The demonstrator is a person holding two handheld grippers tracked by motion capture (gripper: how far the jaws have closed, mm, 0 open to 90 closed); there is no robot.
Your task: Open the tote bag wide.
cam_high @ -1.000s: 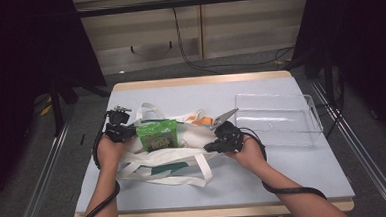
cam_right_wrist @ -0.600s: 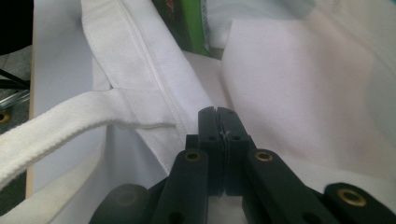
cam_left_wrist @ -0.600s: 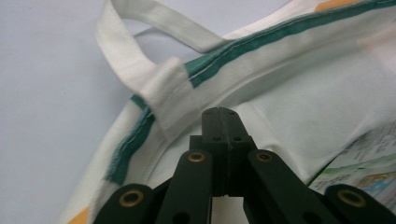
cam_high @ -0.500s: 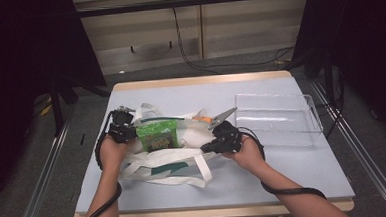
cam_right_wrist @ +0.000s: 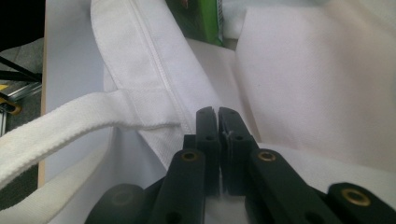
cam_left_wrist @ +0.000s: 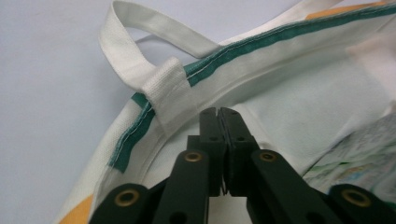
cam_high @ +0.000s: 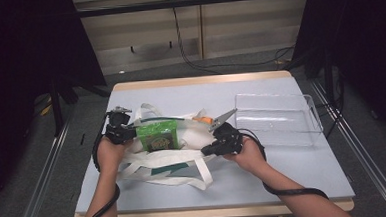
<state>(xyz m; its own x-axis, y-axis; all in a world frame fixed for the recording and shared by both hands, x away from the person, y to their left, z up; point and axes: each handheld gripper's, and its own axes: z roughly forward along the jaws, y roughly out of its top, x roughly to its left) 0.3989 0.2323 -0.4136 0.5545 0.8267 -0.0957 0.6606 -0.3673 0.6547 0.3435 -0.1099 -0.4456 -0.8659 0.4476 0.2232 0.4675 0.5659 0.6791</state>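
- Left gripper view: the left gripper (cam_left_wrist: 218, 114) has its jaws nearly together, pinching the white cloth tote bag (cam_left_wrist: 289, 88) at its green-trimmed rim.
- The right gripper (cam_right_wrist: 217, 114), jaws likewise narrow, nips the bag's white fabric.
- A green printed packet (cam_high: 156, 136) sits in the bag on the pale table (cam_high: 285, 179).
- A clear plastic tray (cam_high: 276, 119) stands beside.

Left gripper (cam_high: 124, 133), right gripper (cam_high: 214, 149): jaws nearly closed, facing inward.

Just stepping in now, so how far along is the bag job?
Done: a green packet already lies in the bag, with something orange near its far edge. In hand: the left gripper and right gripper are shut at the bag's cloth. The clear tray looks empty; what is left is unclear.
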